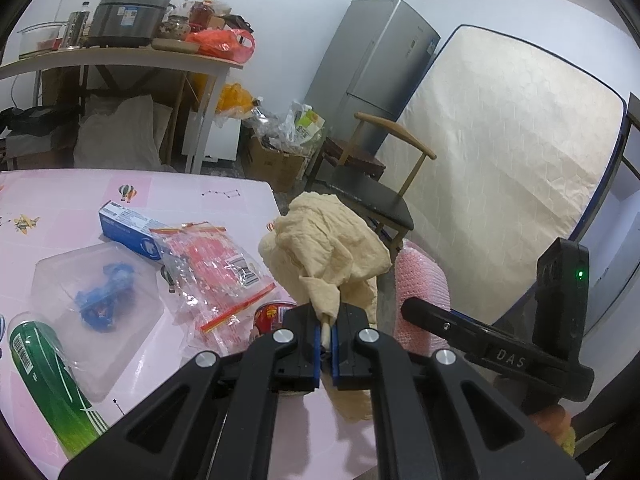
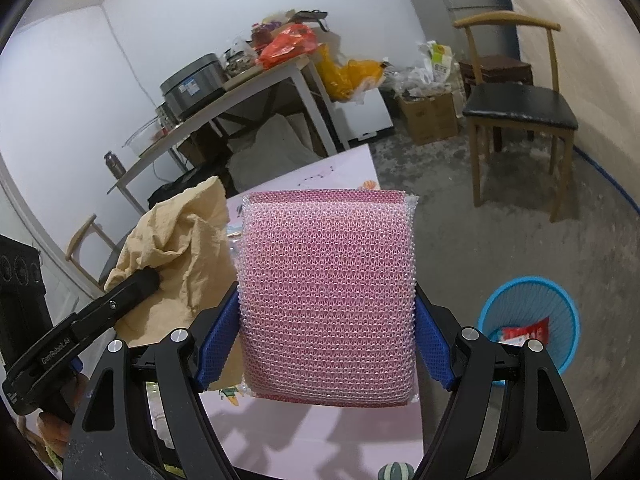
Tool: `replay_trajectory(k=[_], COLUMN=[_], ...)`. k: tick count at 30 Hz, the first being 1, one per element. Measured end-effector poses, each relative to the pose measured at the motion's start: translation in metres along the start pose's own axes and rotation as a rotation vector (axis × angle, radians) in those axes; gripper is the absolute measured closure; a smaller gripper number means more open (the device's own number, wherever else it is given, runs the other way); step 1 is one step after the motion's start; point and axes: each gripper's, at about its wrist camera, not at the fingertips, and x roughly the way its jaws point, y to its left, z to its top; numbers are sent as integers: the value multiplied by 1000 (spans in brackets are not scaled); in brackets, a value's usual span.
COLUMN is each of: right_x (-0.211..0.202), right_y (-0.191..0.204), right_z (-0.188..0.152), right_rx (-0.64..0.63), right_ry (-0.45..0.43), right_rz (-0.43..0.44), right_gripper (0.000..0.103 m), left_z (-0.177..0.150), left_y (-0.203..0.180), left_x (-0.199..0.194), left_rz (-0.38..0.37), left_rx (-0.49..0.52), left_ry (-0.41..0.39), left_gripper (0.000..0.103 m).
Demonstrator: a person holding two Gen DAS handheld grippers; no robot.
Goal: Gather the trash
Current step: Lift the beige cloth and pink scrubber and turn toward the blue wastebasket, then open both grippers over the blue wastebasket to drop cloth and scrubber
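Left gripper (image 1: 329,334) pinching corner of crumpled beige paper towel (image 1: 324,240), lifting it clear of pink table (image 1: 60,200). Right gripper (image 2: 326,344) clamping pink mesh sponge (image 2: 326,292) by its sides, carrying it above table edge. Blue wastebasket (image 2: 528,320) sitting on floor to right, likely drop target. Remaining on table: zip bag (image 1: 216,268), green can (image 1: 48,384), toothpaste box (image 1: 128,226).

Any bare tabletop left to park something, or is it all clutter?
Bare pink tablecloth runs along the far edge, behind the blue carton. Crowded nearer: clear blister pack with blue toy, red zip bag, green can, red can. Left gripper holds crumpled beige paper.
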Motion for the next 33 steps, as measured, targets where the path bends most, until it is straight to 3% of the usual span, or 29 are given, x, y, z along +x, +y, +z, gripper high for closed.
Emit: replay_trajectory(k=[3,8,12,16,20,24,25,28,33], right_x=[-8,-32,-35,-15,15,48,55,84,117], right_y=[-15,-59,-102,-153,-208,-252,-258,-285,-314], right_z=[0,4,-1,-18,-39,-51,-52,-58,-65], right_rx=[40,118,198,308,425,486,490,508,518], right_ry=[-29,-86,-90,-25,57,125,135,173,213], right_rz=[-28,-129,-207,-259,-318,-373,-377,-389,-441], right_gripper=[29,29,29,29,29,28,27,24,21], left_z=[11,39,53,37,4,-32,-37,-48,-27], left_y=[-8,-43,-83,-113,-123,-130,-130,-127,-126], left_x=[8,42,113,199,290,363,375,400,376], left_rz=[-25,-132,-216,-185,-146,-76,-72,-51,-59], left_rx=[23,84,105,154,133,187,181,156,174], left_ry=[25,112,312,501,702,811,825,885,794], left_gripper=[100,100,100,100,99,99,94,61,44])
